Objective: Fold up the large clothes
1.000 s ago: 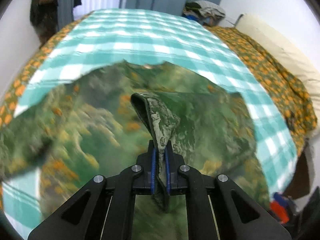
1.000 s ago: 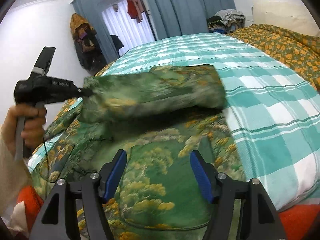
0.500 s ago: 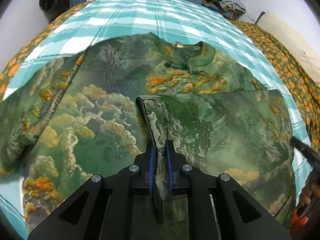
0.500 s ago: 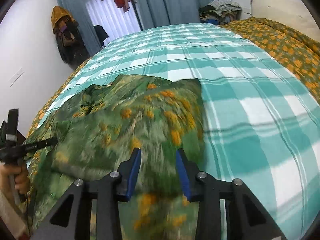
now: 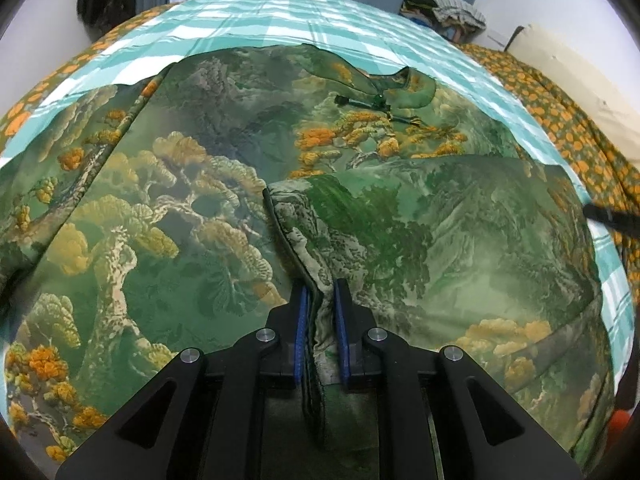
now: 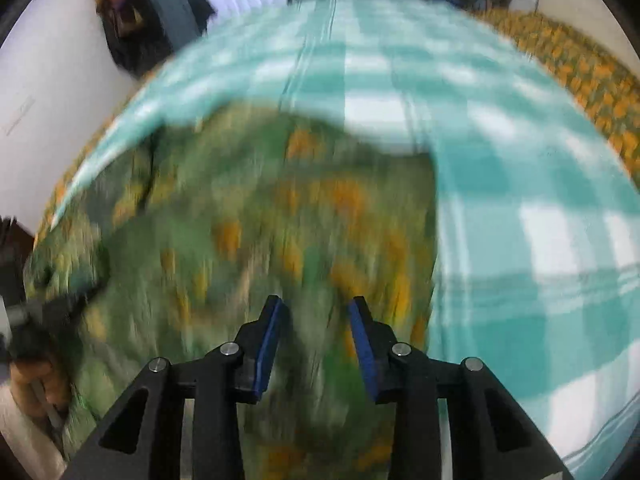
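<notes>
A large green garment [image 5: 224, 208] printed with orange trees and mountains lies spread on the bed, its collar [image 5: 380, 96] at the far side. Its right part is folded over the body. My left gripper [image 5: 320, 300] is low over the middle, shut on a thick folded edge of the garment [image 5: 296, 232] that runs up between the blue pads. In the blurred right wrist view my right gripper [image 6: 316, 316] hangs over the garment [image 6: 248, 240] near its right border. Its jaws stand apart with only cloth below them. A hand [image 6: 36, 384] holds the left tool at that view's left edge.
A teal and white checked blanket [image 5: 280, 20] covers the bed, over an orange-flowered cover [image 5: 560, 120] at the right. A pile of clothes [image 5: 444, 4] sits at the far end. Dark clothes [image 6: 128, 24] hang on the left wall beside blue curtains.
My left gripper sank with the held edge, and the lifted fold now lies flat on the garment. My right gripper narrowed its jaws and swept across to the garment's right side.
</notes>
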### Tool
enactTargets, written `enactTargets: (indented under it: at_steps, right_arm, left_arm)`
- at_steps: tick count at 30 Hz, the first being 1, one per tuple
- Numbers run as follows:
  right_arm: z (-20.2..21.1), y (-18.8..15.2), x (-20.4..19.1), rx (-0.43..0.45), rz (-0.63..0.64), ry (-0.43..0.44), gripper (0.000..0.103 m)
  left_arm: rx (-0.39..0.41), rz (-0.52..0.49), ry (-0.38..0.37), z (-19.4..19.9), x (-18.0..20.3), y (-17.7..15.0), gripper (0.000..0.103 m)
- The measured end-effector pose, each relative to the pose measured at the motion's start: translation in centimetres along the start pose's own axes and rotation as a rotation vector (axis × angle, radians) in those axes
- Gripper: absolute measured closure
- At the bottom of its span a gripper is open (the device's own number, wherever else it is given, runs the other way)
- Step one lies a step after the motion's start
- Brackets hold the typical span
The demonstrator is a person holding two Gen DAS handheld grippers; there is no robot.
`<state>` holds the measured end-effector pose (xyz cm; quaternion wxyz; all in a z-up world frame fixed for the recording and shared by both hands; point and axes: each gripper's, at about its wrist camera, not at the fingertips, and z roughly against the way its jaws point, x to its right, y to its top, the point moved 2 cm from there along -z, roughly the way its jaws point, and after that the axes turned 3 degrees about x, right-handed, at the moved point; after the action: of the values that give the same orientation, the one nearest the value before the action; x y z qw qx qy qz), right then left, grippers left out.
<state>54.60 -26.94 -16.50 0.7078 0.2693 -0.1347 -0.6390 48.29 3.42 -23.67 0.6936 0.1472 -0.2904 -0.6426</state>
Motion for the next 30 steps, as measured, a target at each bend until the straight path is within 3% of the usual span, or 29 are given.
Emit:
enactTargets:
  at_steps: [2, 5, 8, 10, 17, 21, 27, 30]
  right_arm:
    - [-1.0, 1.8, 0.2, 0.016, -0.032, 0.018, 0.069]
    - [-4.6, 3.2, 0.4, 0.024, -0.062, -0.034, 0.069]
    - [-8.8, 1.4, 0.1, -0.041, -0.066, -0.082, 0.069]
    - [-9.4, 0.8, -0.1, -0.033, -0.067, -0.101, 0.069]
    - [-7.6, 0.4, -0.2, -0.067, -0.066, -0.086, 0.069]
    - [-4.5, -3.0, -0.5, -0.044, -0.053, -0.071, 0.068]
    - [-1.2, -7.5, -3.2, 0.010, 0.069, -0.153, 0.067]
    - [-0.4, -8.2, -3.7, -0.008, 0.066, -0.174, 0.067]
  left_arm:
    - [0.005, 0.003, -0.002, 0.0, -0.1, -0.2, 0.090]
    - [0.013, -0.002, 0.003, 0.1, -0.1, -0.4, 0.090]
    - [0.020, -0.004, 0.007, 0.0, -0.1, -0.6, 0.089]
    - [0.021, -0.004, 0.006, -0.1, -0.1, -0.7, 0.089]
    - [0.022, -0.002, 0.001, -0.1, -0.3, -0.8, 0.089]
    - [0.025, -0.026, 0.025, 0.0, 0.1, -0.8, 0.089]
    - [0.013, -0.074, 0.074, 0.1, 0.9, -0.5, 0.089]
    - [0.012, -0.081, 0.091, 1.2, 0.8, -0.8, 0.080]
